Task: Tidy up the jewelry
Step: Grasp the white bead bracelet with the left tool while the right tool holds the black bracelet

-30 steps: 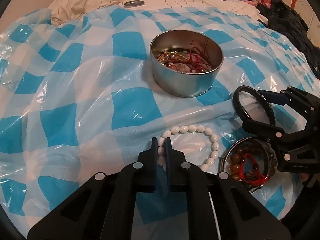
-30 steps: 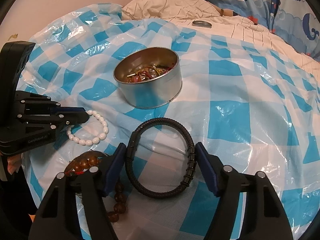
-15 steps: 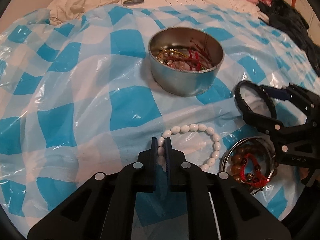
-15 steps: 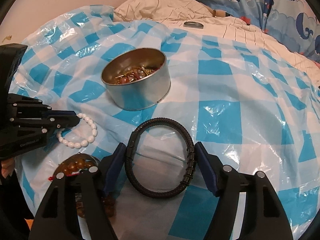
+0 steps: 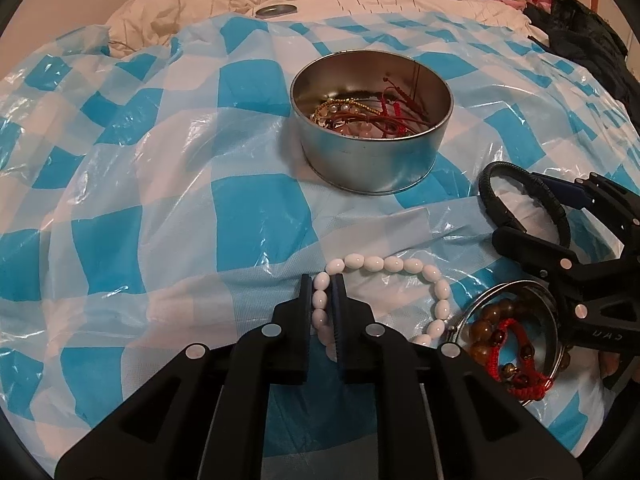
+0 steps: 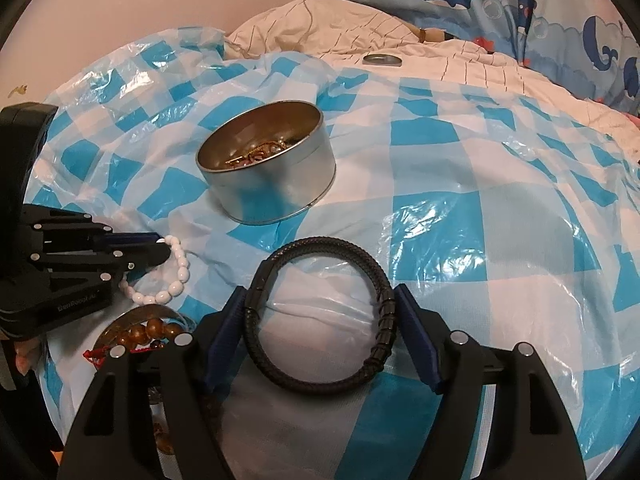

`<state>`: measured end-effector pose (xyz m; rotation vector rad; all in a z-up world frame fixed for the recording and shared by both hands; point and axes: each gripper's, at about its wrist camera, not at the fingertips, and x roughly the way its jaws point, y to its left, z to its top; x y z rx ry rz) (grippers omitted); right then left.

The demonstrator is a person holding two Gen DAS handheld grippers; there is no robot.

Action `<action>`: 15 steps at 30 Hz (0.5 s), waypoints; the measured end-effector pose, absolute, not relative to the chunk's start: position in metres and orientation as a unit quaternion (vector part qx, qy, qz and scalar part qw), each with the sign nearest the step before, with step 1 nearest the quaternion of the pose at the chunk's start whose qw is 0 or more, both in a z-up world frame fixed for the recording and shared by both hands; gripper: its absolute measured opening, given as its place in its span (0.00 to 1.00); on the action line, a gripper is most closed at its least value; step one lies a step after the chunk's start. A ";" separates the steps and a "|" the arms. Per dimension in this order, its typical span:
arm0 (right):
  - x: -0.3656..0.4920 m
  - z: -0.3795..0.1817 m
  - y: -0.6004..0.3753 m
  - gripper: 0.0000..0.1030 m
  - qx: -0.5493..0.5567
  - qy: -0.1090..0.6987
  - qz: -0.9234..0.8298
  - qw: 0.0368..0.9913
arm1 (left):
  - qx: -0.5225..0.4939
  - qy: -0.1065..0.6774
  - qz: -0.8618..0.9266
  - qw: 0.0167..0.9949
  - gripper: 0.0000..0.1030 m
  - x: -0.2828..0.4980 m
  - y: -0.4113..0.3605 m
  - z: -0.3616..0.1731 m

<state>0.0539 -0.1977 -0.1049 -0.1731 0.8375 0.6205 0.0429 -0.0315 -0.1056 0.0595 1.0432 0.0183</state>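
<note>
Left wrist view: the left gripper (image 5: 321,300) is clenched on the near-left side of the white bead bracelet (image 5: 384,298), the beads pinched between its two fingers while the rest of the loop lies flat on the blue checked plastic sheet (image 5: 160,200) ahead and to its right. The round metal tin (image 5: 372,136), already holding red cords and gold chains, stands straight ahead and slightly right of this gripper, well apart, with nothing between. To the right, near its fingers, a silver hoop rings a pile of brown beads and a red cord bracelet (image 5: 516,340).

Right wrist view: the right gripper (image 6: 320,332) straddles the black braided bracelet (image 6: 320,312), whose loop lies flat and spans the gap from finger to finger. Its jaws are opening; the right pad seems to stand just clear of the band, though the left side is hard to judge. The tin (image 6: 268,168) lies ahead and to the left of this gripper.

Both hands sit about equally near the tin. The left looks ready to lift and carry forward; the right would need to close again first.
</note>
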 end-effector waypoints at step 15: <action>0.056 -0.107 -0.197 0.82 -0.089 0.406 0.269 0.869 | 0.037 0.495 0.034 0.868 0.27 0.042 -0.029 -0.106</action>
